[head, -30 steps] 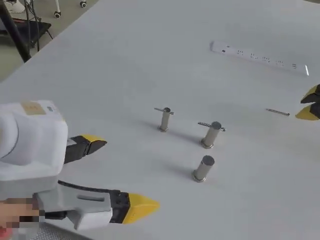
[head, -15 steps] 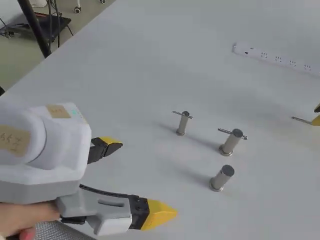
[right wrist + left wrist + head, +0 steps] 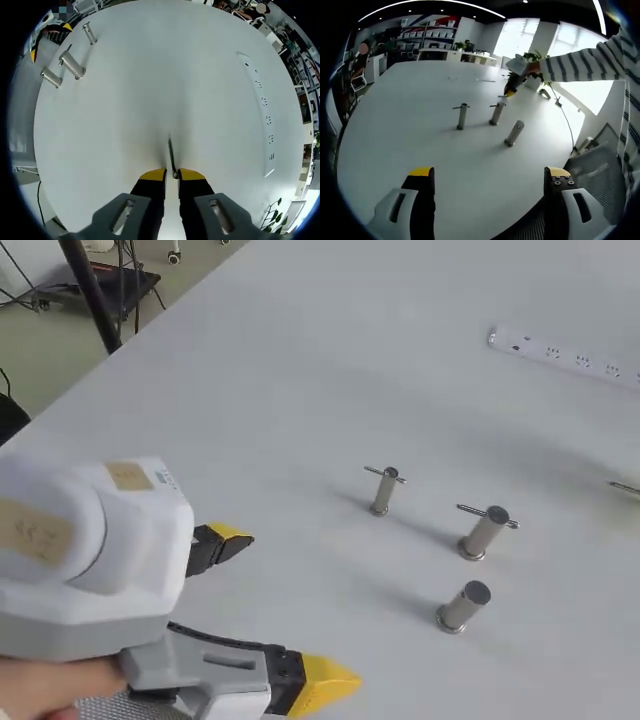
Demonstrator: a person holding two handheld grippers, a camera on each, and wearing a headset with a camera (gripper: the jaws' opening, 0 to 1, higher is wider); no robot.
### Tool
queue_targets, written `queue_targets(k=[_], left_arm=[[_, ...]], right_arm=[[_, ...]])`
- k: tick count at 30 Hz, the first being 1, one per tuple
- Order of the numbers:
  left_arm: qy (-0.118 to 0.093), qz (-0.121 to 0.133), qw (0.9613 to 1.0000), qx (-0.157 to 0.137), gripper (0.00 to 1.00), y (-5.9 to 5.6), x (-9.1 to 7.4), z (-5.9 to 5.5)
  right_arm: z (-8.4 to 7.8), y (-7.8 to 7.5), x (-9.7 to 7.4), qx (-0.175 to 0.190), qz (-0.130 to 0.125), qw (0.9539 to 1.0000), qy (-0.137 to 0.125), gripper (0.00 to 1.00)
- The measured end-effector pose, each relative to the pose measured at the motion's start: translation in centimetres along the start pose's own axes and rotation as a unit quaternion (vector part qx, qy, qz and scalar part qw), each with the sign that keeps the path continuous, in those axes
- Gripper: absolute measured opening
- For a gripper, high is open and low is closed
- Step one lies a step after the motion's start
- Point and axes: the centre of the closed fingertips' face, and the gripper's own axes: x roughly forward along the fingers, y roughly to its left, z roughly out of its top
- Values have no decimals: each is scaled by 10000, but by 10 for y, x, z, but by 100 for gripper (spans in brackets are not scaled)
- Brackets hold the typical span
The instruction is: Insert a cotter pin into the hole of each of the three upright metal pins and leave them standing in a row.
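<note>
Three upright metal pins stand on the white table (image 3: 300,390). The far pin (image 3: 383,490) and the middle pin (image 3: 485,530) each carry a cotter pin through the top. The near pin (image 3: 462,605) has a bare top. My left gripper (image 3: 277,610) hovers open at the lower left, well short of the pins (image 3: 496,113). My right gripper (image 3: 172,175) has its jaws drawn close around the near end of a loose cotter pin (image 3: 170,152), which lies flat on the table. The same cotter pin (image 3: 625,487) shows at the right edge of the head view.
A white power strip (image 3: 560,352) lies at the far right of the table, also to the right of my right gripper as a power strip (image 3: 260,100). A striped sleeve (image 3: 585,62) holds the right gripper (image 3: 511,89) beyond the pins. Chairs and floor lie past the table's left edge.
The head camera has panned left, so the pins sit further right in the picture and the right gripper's yellow tips have slid off the right edge. The left gripper stays open.
</note>
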Motion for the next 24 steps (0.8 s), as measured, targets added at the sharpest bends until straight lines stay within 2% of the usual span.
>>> queue_targets(k=[5,8,11,14,15,17,20,24], left_arm=[[9,-3,10000,-6,88,0,1,-1],[30,-11,10000,-13,88,0,1,-2],[72,-27,10000,34,88,-1,1,-3],[60,-22,10000,44,88,-1,0,-2],[55,-18,10000,43,88,0,0,-2],[26,17,10000,53,86,1,-1,-2],[45,41,10000,17,82,2,-2,-3],[42,41,10000,54,82,0,-3,-4]], right_arm=[[2,7,0,39,160,9999,-18,0],[2,6,0,-17,169,9999,13,0],[3,7,0,195,233,9995,21,0],[3,7,0,281,206,9994,43,0],[3,5,0,352,96,9993,43,0],[3,7,0,471,107,9988,36,0],[4,9,0,414,77,9991,48,0],[6,12,0,277,49,9996,84,0]])
